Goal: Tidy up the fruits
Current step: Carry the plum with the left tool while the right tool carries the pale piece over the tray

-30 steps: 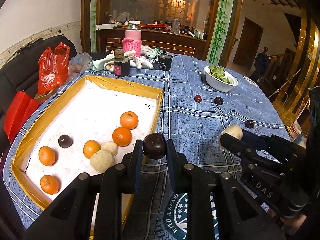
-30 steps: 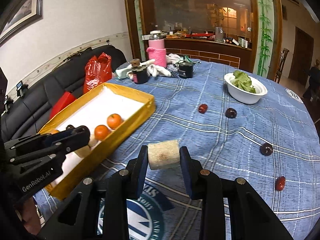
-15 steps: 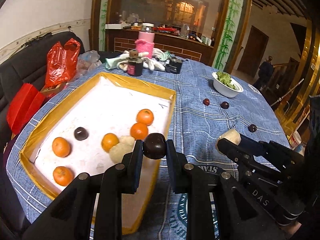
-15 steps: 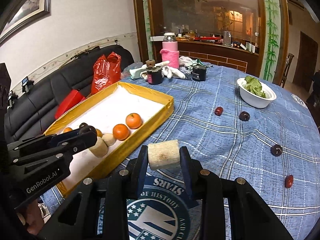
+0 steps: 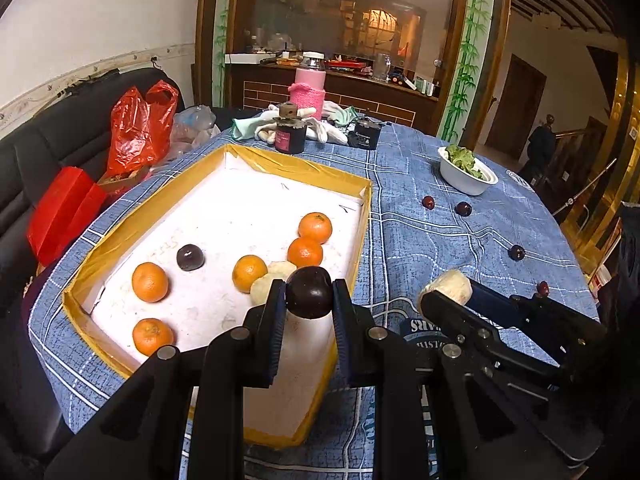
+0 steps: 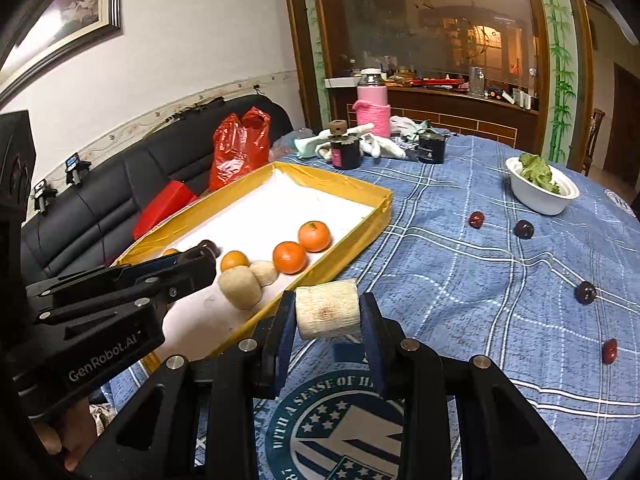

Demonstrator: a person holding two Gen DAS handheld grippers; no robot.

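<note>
Left claw (image 5: 309, 300): clamping dark plum (image 5: 309, 291), now hanging over tray (image 5: 362, 240) near-right corner, having drifted in from worktop (image 5: 440, 248).
Right claw (image 6: 327, 322): gripping pale roll (image 6: 327, 311), trailing just right of tray.
Both nearing drop-off among oranges (image 5: 305, 251).

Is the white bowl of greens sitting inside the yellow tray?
No, the white bowl stands on the blue tablecloth, well apart from the yellow tray.

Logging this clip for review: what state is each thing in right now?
left gripper: shut on dark plum
right gripper: shut on pale cylinder
yellow tray: open, holding fruit
white bowl: upright, holding greens
pink flask: upright, capped
</note>
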